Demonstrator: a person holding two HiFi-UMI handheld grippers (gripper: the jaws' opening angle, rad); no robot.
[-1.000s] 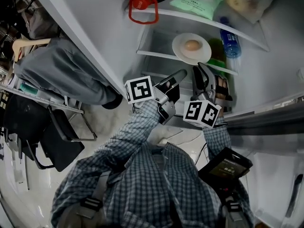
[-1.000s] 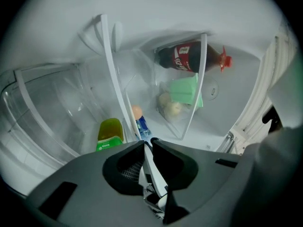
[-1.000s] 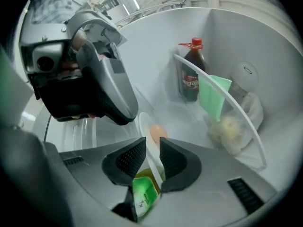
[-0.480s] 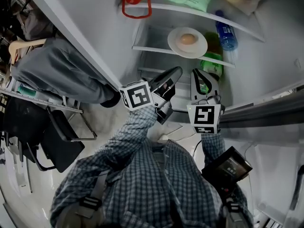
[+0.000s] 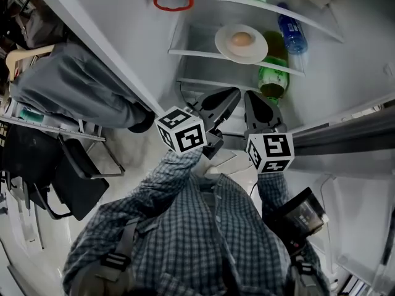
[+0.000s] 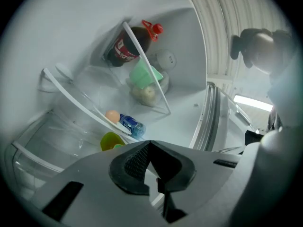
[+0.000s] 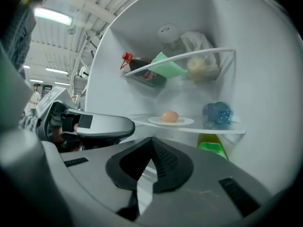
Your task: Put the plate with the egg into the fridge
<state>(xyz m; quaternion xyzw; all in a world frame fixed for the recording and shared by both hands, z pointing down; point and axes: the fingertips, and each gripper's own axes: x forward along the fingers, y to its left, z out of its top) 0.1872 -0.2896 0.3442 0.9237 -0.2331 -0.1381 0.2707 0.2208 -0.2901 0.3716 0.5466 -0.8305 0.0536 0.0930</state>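
The white plate (image 5: 241,43) with the brown egg (image 5: 241,39) rests on a glass shelf (image 5: 197,54) inside the open fridge. In the right gripper view the plate (image 7: 171,121) and egg (image 7: 170,116) lie straight ahead, well beyond the jaws. My left gripper (image 5: 227,96) and right gripper (image 5: 252,98) hang side by side below that shelf, outside the fridge front, both shut and holding nothing. The egg (image 6: 112,116) also shows in the left gripper view, up and to the left of the shut left gripper (image 6: 149,143). The right gripper (image 7: 152,141) touches nothing.
A blue water bottle (image 5: 291,36) lies on the same shelf, right of the plate. A green bottle (image 5: 271,79) stands below. On the shelf above sit a cola bottle with a red cap (image 6: 128,44), a green packet (image 7: 165,66) and a bag (image 7: 201,67). The fridge door (image 5: 345,140) stands at right.
Both grippers have drawn back and down from the shelf and now sit closer together. The plate with the egg stays on the shelf.
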